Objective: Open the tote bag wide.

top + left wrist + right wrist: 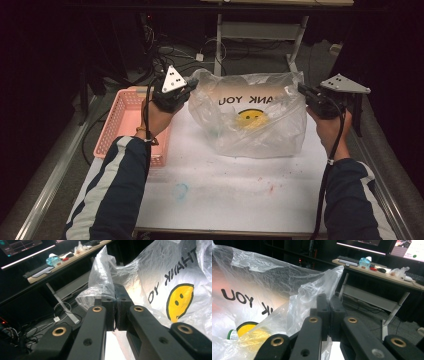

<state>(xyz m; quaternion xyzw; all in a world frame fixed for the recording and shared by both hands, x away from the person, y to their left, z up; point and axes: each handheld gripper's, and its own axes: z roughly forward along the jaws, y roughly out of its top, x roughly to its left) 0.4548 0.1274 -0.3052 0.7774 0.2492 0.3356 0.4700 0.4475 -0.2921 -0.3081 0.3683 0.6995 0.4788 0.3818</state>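
1. The plastic bag (252,117) stands at the table's middle, toward 12 o'clock, its long axis running 9 to 3 between the two grippers, mouth held up and stretched wide.
2. The left gripper (186,90) pinches the bag's 9 o'clock edge, jaws pressed together on the film; the right gripper (303,90) pinches the 3 o'clock edge likewise.
3. Judged from this, either hand is equally near; any move turns on keeping that stretch.
4. A pink basket (127,117) sits just beside the left hand, at 9 o'clock.
5. Inside the bag, a yellow-lidded jar (243,331) is blurred; other contents are hard to make out.
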